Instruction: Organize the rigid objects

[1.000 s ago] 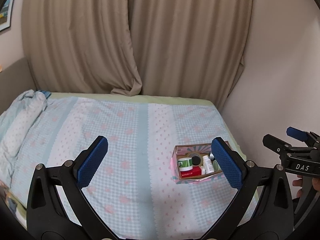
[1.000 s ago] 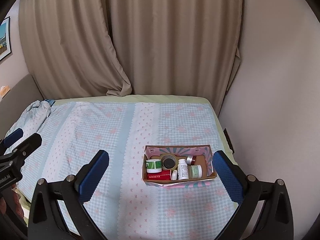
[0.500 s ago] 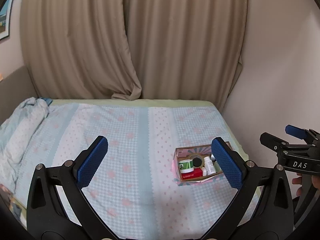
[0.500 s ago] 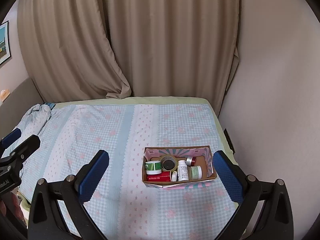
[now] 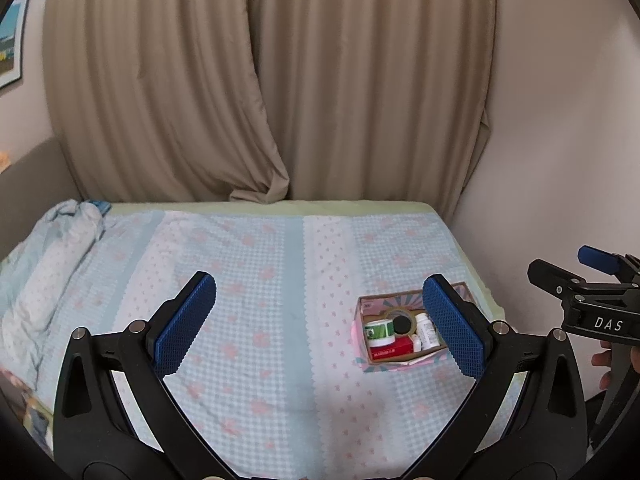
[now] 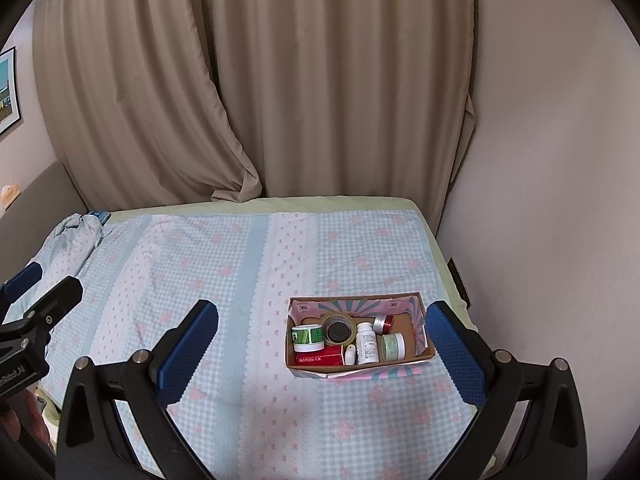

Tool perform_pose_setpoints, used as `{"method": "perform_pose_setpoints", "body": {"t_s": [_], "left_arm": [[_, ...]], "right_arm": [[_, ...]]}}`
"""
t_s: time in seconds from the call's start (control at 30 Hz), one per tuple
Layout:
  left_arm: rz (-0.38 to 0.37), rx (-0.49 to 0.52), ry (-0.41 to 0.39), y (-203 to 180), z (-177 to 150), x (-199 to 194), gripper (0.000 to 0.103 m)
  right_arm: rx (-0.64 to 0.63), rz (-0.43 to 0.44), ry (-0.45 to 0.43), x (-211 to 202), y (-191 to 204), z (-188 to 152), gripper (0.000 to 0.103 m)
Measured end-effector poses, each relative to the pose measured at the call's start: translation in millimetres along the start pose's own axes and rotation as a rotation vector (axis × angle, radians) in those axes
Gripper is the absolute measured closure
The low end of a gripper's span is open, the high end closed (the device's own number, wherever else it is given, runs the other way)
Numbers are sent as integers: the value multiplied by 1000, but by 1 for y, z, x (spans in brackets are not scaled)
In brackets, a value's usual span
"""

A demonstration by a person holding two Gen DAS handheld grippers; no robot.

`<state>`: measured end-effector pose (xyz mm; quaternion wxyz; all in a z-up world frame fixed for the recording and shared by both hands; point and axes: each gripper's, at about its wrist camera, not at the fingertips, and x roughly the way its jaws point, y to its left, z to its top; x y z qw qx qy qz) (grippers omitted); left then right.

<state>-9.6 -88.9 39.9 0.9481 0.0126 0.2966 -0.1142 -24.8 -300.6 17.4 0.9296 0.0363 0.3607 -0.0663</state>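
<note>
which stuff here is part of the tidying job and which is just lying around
Part of the job:
- cardboard box
- green-label jar
- tape roll
- white bottle
- red carton
- pale green jar
- red-banded jar

Just lying about:
- bunched quilt
- curtains
- wall picture

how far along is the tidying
Looks nearly done or not yet started: every item visible sits in the box, including the tape and white bottle. Both the left gripper and right gripper are open and hold nothing. Nothing lies loose on the bed.
</note>
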Motion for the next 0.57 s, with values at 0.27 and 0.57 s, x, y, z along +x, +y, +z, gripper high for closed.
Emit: {"method": "perform_pose_setpoints", "body": {"t_s": [0.27, 0.57], "left_arm": [[52, -31, -45, 4, 2, -5, 0], [32, -7, 4, 11, -1, 15, 0]], "right_arm": [[0, 0, -6, 3, 1, 0, 0], [4, -21, 7, 18, 8, 6, 0]]}}
